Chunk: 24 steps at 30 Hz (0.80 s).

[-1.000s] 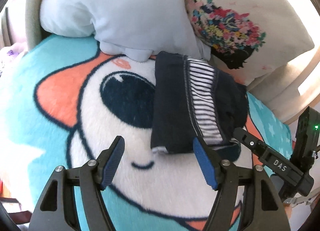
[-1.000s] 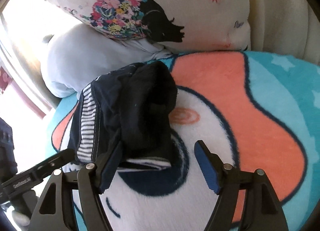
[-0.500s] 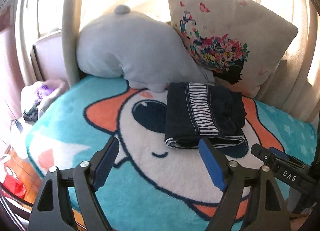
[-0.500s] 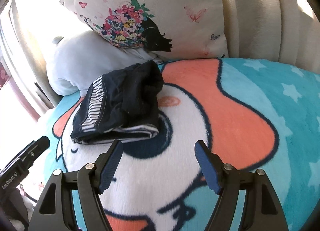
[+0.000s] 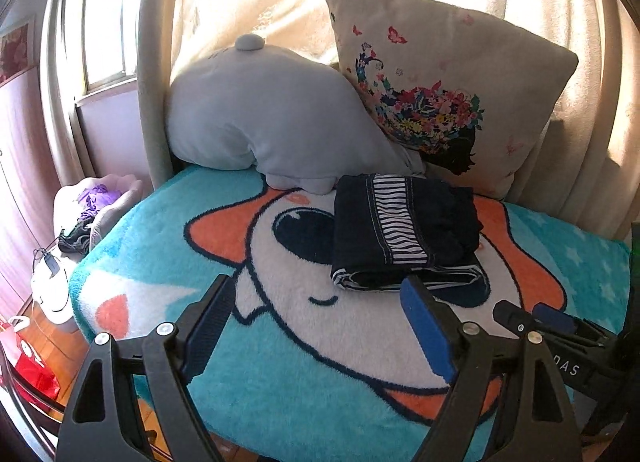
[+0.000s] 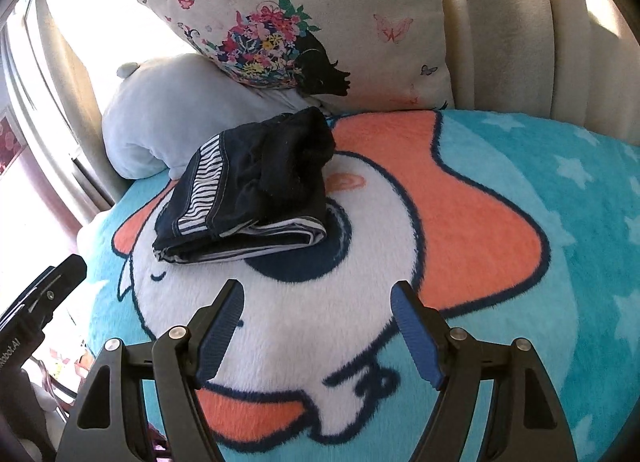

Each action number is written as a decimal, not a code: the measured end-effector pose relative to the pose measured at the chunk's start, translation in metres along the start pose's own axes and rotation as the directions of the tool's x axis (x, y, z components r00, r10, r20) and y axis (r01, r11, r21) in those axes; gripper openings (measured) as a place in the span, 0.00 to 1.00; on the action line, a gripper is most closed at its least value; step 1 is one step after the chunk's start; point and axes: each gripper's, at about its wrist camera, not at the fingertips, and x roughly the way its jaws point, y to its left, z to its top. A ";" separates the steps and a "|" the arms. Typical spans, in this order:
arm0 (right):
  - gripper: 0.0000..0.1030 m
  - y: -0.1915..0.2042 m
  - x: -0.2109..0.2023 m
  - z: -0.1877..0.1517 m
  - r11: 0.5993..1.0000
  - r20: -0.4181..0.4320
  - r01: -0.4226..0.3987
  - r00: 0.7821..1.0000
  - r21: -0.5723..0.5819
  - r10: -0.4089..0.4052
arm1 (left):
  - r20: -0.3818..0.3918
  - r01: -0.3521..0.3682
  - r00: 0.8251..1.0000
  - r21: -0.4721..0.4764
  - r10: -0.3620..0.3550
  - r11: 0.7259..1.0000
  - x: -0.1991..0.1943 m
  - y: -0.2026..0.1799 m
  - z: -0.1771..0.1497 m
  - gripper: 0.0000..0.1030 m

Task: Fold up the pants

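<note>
Both tools, left tool (image 5: 320, 326) and right tool (image 6: 318, 328), have backed off, jaws apart and empty; folded pants (image 5: 404, 238) ahead look soft, light, best pinched at the layered near edge.

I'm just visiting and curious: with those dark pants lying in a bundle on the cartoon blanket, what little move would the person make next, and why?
Probably none on the cloth: just ease both tools away and stop. The pants lie as a compact folded stack on the blanket, and the left gripper and right gripper are open, empty, clear of them.
</note>
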 end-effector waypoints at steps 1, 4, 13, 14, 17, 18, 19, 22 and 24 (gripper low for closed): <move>0.78 0.000 -0.001 -0.001 1.000 0.001 0.001 1.000 -0.001 -0.001 | 0.003 0.000 1.000 0.001 0.000 1.000 -0.001 0.000 0.000 0.82; 0.78 0.002 -0.002 -0.003 1.000 0.001 0.001 1.000 -0.007 -0.001 | 0.010 0.002 1.000 0.002 -0.002 1.000 -0.005 0.000 -0.001 0.82; 0.80 0.007 -0.010 -0.008 1.000 0.010 0.009 1.000 -0.020 -0.008 | 0.015 0.004 1.000 0.007 -0.004 1.000 -0.010 0.000 -0.004 0.83; 0.80 0.007 -0.010 -0.009 1.000 0.011 0.009 1.000 -0.022 -0.009 | 0.017 0.004 1.000 0.007 -0.004 1.000 -0.011 0.000 -0.005 0.83; 0.80 0.008 -0.011 -0.010 1.000 0.011 0.011 1.000 -0.028 -0.011 | 0.019 0.002 1.000 0.008 -0.003 1.000 -0.012 -0.001 -0.005 0.86; 0.80 0.009 -0.011 -0.010 0.999 0.012 0.012 1.000 -0.030 -0.012 | 0.021 0.001 1.000 0.009 -0.002 1.000 -0.012 -0.001 -0.006 0.86; 0.80 0.009 -0.011 -0.011 0.999 0.014 0.014 1.000 -0.033 -0.013 | 0.025 0.000 1.000 0.012 -0.001 1.000 -0.014 -0.002 -0.006 0.87; 0.80 0.011 -0.013 -0.012 0.999 0.019 0.022 1.000 -0.041 -0.021 | 0.037 0.000 0.999 0.017 -0.001 1.000 -0.017 -0.003 -0.007 0.87; 0.80 0.012 -0.013 -0.013 0.999 0.021 0.025 0.999 -0.046 -0.024 | 0.045 0.001 0.999 0.020 -0.002 1.000 -0.018 -0.003 -0.006 0.88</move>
